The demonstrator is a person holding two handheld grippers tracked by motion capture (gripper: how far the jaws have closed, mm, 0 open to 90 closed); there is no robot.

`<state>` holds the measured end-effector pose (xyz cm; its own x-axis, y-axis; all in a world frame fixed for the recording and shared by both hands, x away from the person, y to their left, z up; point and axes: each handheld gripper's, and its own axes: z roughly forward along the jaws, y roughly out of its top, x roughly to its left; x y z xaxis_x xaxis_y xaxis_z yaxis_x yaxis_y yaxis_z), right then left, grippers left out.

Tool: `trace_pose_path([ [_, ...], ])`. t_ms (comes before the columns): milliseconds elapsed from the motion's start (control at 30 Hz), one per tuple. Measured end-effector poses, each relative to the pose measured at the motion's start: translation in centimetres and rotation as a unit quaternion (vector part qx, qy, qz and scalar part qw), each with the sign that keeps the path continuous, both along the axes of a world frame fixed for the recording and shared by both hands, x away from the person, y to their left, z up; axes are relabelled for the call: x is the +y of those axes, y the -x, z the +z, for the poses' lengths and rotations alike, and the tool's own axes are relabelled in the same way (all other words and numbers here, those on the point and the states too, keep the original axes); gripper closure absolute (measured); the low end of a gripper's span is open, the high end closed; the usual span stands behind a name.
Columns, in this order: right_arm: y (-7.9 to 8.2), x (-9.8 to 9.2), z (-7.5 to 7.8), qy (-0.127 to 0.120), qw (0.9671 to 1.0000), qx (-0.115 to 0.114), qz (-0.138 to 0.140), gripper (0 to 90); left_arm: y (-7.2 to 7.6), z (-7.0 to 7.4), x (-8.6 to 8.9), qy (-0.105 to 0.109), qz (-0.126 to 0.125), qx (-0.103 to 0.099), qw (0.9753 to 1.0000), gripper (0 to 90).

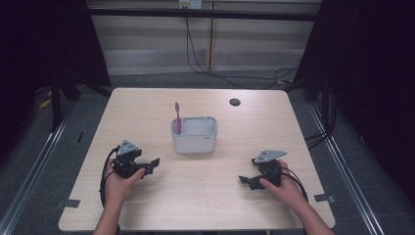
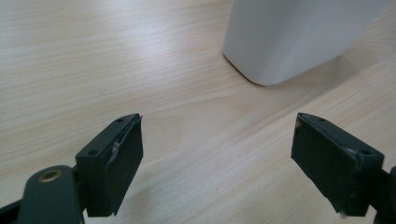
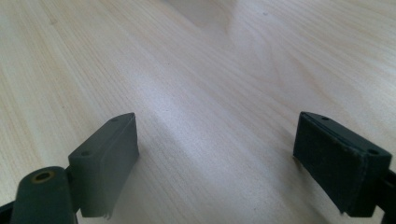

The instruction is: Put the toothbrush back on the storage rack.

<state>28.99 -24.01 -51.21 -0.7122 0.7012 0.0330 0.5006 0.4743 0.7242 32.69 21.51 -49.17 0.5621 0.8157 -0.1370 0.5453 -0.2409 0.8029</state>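
Presently both grippers are resting low over the wooden table (image 1: 147, 205), each held in one hand, with the jaws of both standing wide apart and gripping nothing. Ahead of and between them, one white rectangular holder (image 1: 194, 134) is standing upright, and one pink toothbrush (image 1: 177, 117) is leaning upright in its left compartment, head upward. The left gripper (image 1: 155, 163) is pointing toward the holder's near left corner, which is looming just ahead and to the right of its jaws in the left gripper view (image 2: 289, 37); the right gripper (image 1: 243, 180) is sitting farther back, well apart from the holder, with bare tabletop lying between its jaws in the right gripper view (image 3: 215, 140). As a judgement, the chief risk is lying in the approach: a wide-spread jaw travelling low may be striking the light holder's wall, sliding or tipping it and spilling the toothbrush; a grasp on the slim handle made off-centre may be levering it against the rim. Count: one holder, one toothbrush, two grippers, one dark round grommet (image 1: 235, 102) beyond the holder.
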Motion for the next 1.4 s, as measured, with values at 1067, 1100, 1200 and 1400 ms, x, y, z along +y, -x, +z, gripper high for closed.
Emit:
trace_pose_path([
  [1067, 0.0, 0.0, 0.0, 0.000, 1.0000, 0.000, 0.000, 13.3, 0.1, -1.6, 0.5, -0.049, -0.011, 0.011, 0.9987, 16.7],
  [1100, 0.0, 0.0, 0.0, 0.000, 1.0000, 0.000, 0.000, 13.3, 0.1, -1.7, 0.5, -0.048, -0.009, 0.011, 0.9987, 16.7],
  [1200, 0.0, 0.0, 0.0, 0.000, 1.0000, 0.000, 0.000, 13.3, 0.1, -1.7, 0.5, -0.052, -0.011, 0.012, 0.9985, 16.7],
  [1400, 0.0, 0.0, 0.0, 0.000, 1.0000, 0.000, 0.000, 13.3, 0.0, -1.8, 0.3, -0.074, -0.015, 0.018, 0.9970, 16.2],
])
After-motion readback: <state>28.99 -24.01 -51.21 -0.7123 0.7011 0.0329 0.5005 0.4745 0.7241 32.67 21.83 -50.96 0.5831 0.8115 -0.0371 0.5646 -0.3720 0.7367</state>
